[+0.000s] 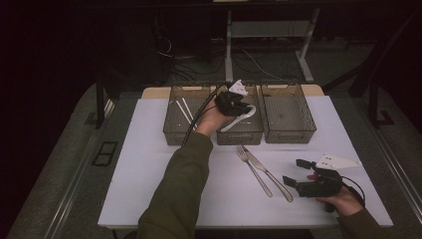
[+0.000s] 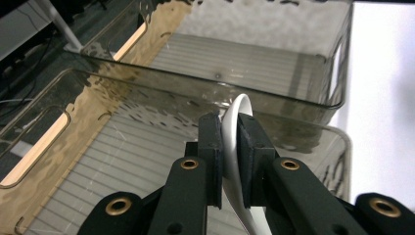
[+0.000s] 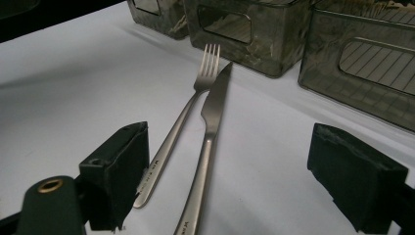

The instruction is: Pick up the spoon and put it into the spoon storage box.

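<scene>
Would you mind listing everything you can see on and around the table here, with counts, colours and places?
Bins: three, smoky clear plastic, side by side at the table's far edge.
White spoon: one, clamped in the left gripper over the middle bin.
White sticks: two, lying in the left bin.
Fork: one, steel, on the table in front of the bins.
Knife: one, steel, beside the fork, touching it near the tips.
Table: one, white top.
Desk legs: white, on the dark floor beyond.
Left gripper: black, shut on the spoon.
Right gripper: black, jaws apart, near the knife's handle.
Sleeve: olive, on the left arm.
</scene>
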